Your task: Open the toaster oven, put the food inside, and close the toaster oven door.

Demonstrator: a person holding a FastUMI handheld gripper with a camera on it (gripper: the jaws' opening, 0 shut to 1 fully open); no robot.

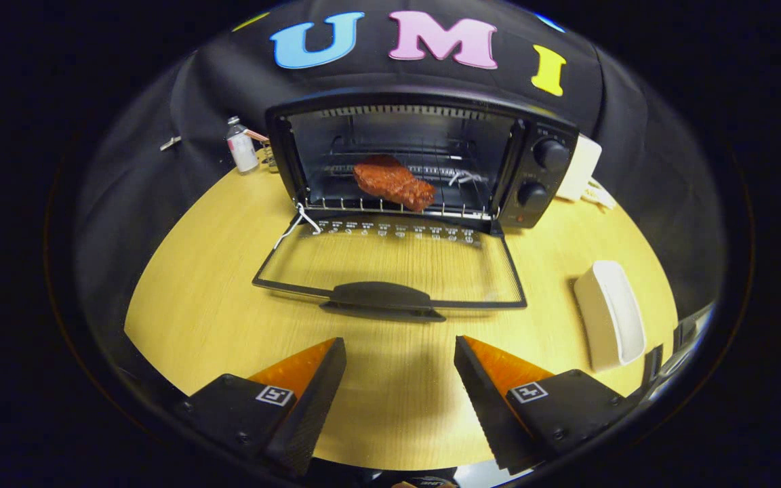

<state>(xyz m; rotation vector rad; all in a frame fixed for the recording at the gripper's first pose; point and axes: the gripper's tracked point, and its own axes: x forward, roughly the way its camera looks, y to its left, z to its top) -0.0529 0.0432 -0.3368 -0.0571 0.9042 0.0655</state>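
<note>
Gripper (401,352): fingers spread wide, holding nothing, poised over bare tabletop with a broad gap between the tips.

Toaster oven (424,159): black, at the far side of the table, cavity open toward the fingers. Two round knobs (550,154) stacked on its right panel.

Oven door (390,261): folded fully down, lying flat out over the table toward the gripper; glass pane showing wood grain through it. Door handle (382,296) along the near edge, just ahead of the fingers and roughly centred on the gap between them, apart from both tips.

Food (394,181): reddish-brown slab, resting on the wire rack (397,203) inside the cavity, left of centre, clear of both side walls.

White cord (295,227): trailing from the door's left hinge corner down onto the tabletop.

Open room: strip of bare wood between fingertips and door handle; wider bare areas left and right of the lowered door.

White dish (611,315): oblong, on the table right of the door, beyond the right finger, well apart from the door frame.

Small bottle (241,146): upright, just left of the oven.

White block (584,166): standing against the oven's right side, at the table's back edge.

Table (214,298): round, light wood finish, rim curving away on both sides.

Surroundings: black cloth booth wall behind the oven.
</note>
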